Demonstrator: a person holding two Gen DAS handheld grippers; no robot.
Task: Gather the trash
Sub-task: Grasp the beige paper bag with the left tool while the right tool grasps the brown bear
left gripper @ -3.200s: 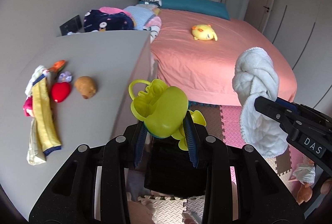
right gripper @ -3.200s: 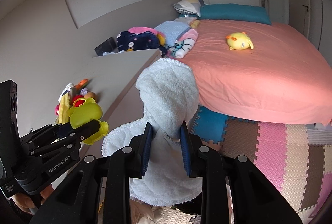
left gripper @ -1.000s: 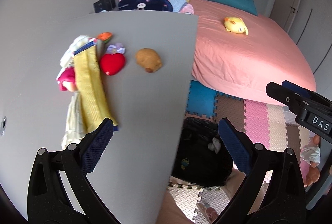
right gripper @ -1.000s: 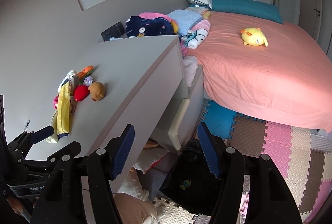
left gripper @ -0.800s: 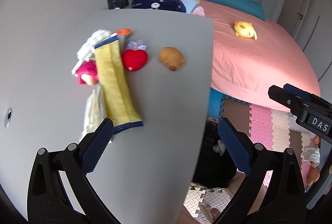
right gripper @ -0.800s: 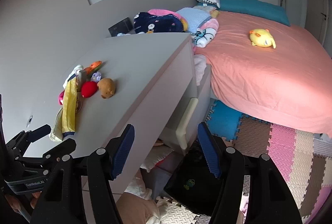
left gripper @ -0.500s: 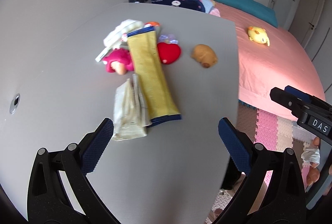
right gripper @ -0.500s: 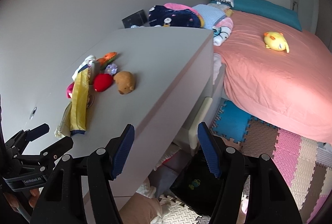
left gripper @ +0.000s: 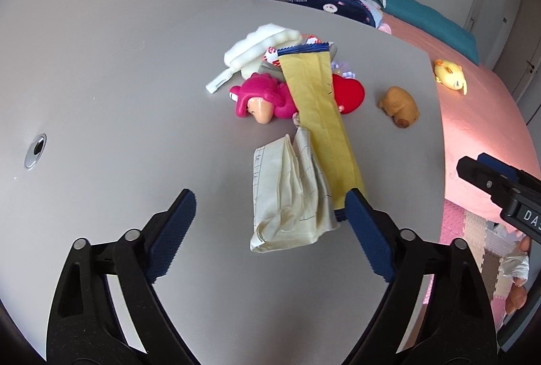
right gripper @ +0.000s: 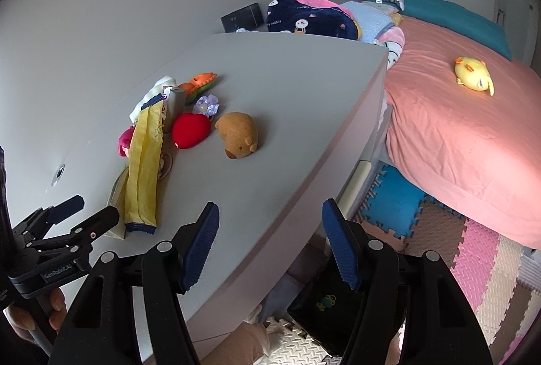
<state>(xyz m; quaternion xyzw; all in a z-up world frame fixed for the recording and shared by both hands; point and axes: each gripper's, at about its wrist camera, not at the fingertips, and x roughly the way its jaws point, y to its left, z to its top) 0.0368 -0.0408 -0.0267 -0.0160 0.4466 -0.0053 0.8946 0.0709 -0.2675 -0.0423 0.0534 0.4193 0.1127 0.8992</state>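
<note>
The left gripper is closing its jaws around a crumpled paper bag on the grey table, not touching yet. It looks light and floppy, so pinch the middle. The right gripper is open, holding nothing

The tabletop is plain light grey. The long wrapper is yellow with dark blue serrated ends. The crumpled paper is cream with thin dark lines. The doll head is magenta. The heart is solid red. The plush animal is tan brown. The bed sheet is salmon pink; the toy on it is yellow. Both tools, left and right, are black with blue ribbed pads. The floor mats are pink, blue, brown and cream.
</note>
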